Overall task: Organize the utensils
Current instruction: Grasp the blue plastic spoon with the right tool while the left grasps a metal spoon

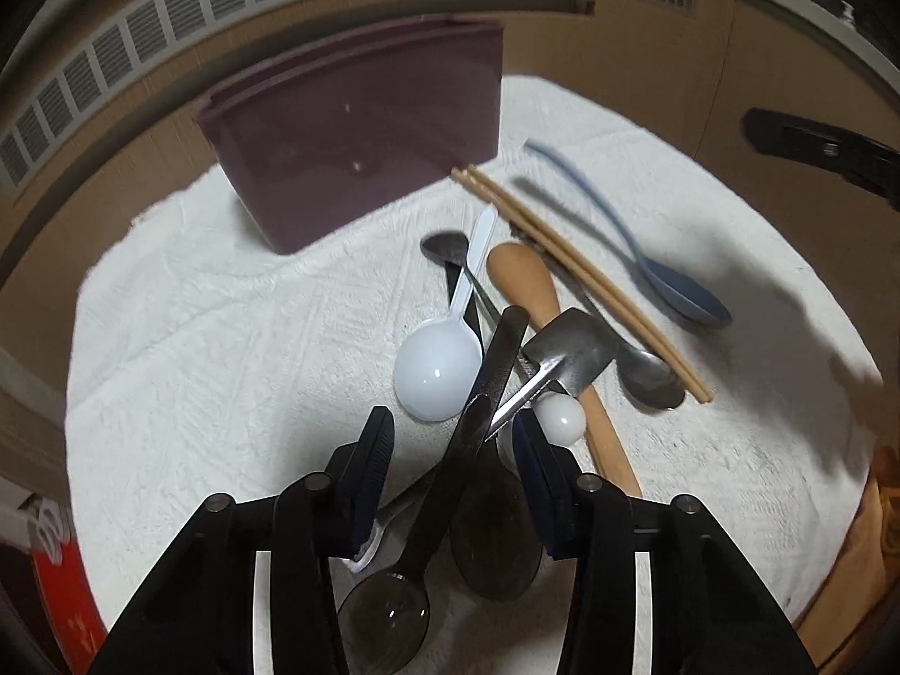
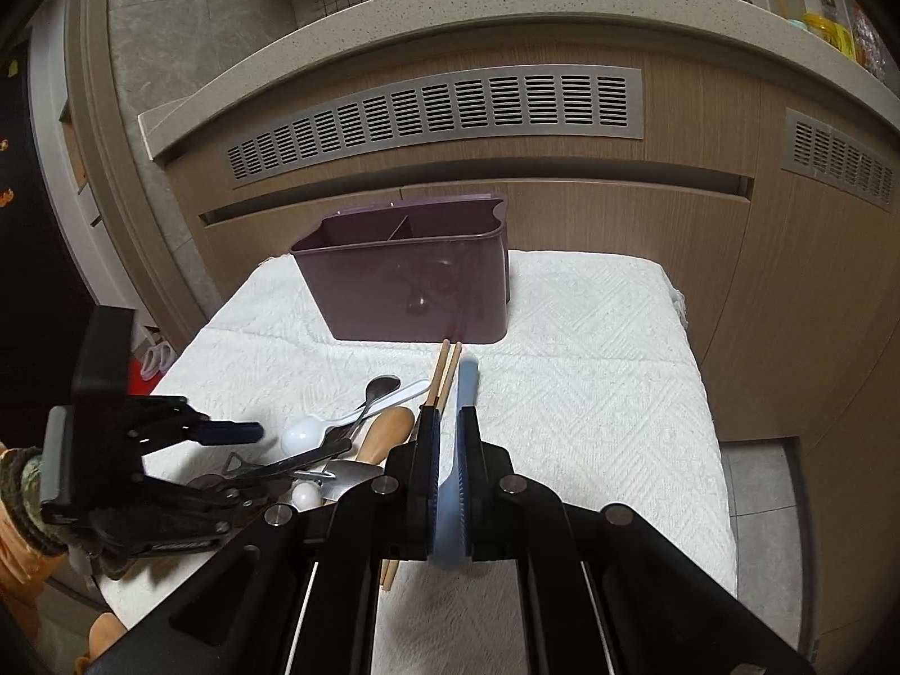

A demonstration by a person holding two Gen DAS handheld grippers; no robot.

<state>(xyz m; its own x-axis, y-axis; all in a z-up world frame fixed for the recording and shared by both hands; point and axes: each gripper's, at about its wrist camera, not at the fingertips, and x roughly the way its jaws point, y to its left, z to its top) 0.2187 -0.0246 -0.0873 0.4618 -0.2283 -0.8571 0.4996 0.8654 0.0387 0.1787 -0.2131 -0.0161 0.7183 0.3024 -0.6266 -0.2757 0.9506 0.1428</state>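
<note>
A purple utensil caddy (image 2: 405, 281) with inner dividers stands at the back of a white towel (image 2: 590, 371); it also shows in the left wrist view (image 1: 360, 129). My right gripper (image 2: 448, 439) is shut on a blue spoon (image 2: 467, 382), whose handle points toward the caddy. My left gripper (image 1: 453, 439) is open over a pile of utensils, its fingers on either side of a dark spoon handle (image 1: 500, 360). The pile holds a white plastic spoon (image 1: 439, 365), a wooden spoon (image 1: 529, 281), wooden chopsticks (image 1: 579, 275), metal spoons and a small metal spatula (image 1: 568, 349).
A wooden cabinet front with vent grilles (image 2: 439, 112) rises behind the towel, under a stone counter edge (image 2: 506, 0). A red object (image 1: 62, 579) lies off the towel's left edge. Tiled floor (image 2: 759, 506) shows to the right.
</note>
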